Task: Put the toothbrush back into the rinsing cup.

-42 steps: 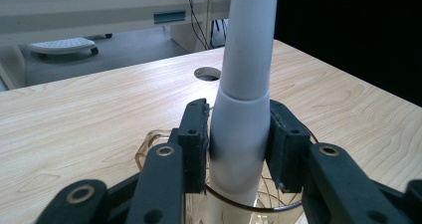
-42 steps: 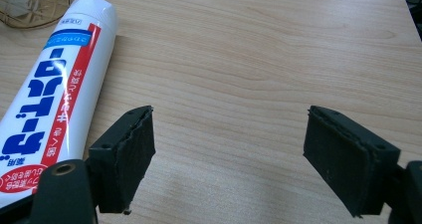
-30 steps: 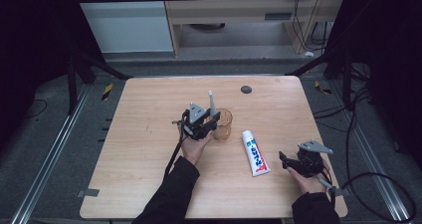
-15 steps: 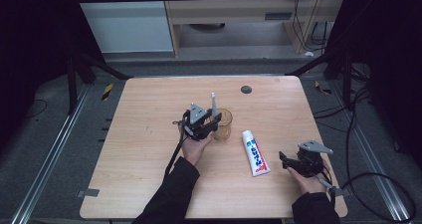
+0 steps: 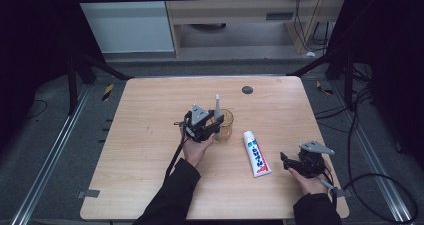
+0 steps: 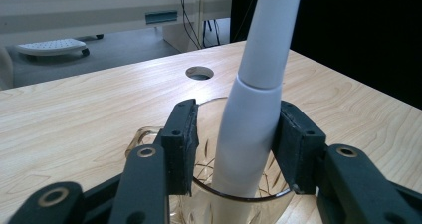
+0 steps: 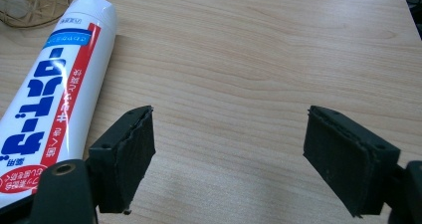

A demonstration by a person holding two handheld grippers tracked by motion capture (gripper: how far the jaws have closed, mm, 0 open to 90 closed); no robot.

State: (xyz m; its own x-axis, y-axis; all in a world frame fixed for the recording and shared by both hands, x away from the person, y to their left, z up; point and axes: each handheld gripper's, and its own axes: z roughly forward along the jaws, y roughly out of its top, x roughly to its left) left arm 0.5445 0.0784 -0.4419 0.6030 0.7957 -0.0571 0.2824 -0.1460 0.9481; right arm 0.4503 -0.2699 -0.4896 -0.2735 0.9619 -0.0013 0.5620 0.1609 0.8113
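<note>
My left gripper (image 5: 212, 125) (image 6: 238, 145) is at the rim of a clear amber glass cup (image 5: 225, 127) (image 6: 234, 196) in the middle of the table. A white toothbrush handle (image 5: 217, 105) (image 6: 251, 114) stands upright in the cup, between the jaws. It touches the right pad (image 6: 294, 147), while a gap shows at the left pad (image 6: 182, 143), so the gripper is open. A white, red and blue toothpaste tube (image 5: 256, 153) (image 7: 47, 99) lies flat to the cup's right. My right gripper (image 5: 287, 160) (image 7: 229, 159) rests wide open on the table just right of the tube, holding nothing.
A round hole (image 5: 247, 89) (image 6: 199, 73) sits in the wooden table (image 5: 150, 185) toward the far edge. Cables trail off the table's right side. Bare tabletop lies on the left half and along the near edge.
The left gripper has carried the white handle a little to the right and lowered it into the cup. The right gripper and the toothpaste tube have stayed still.
</note>
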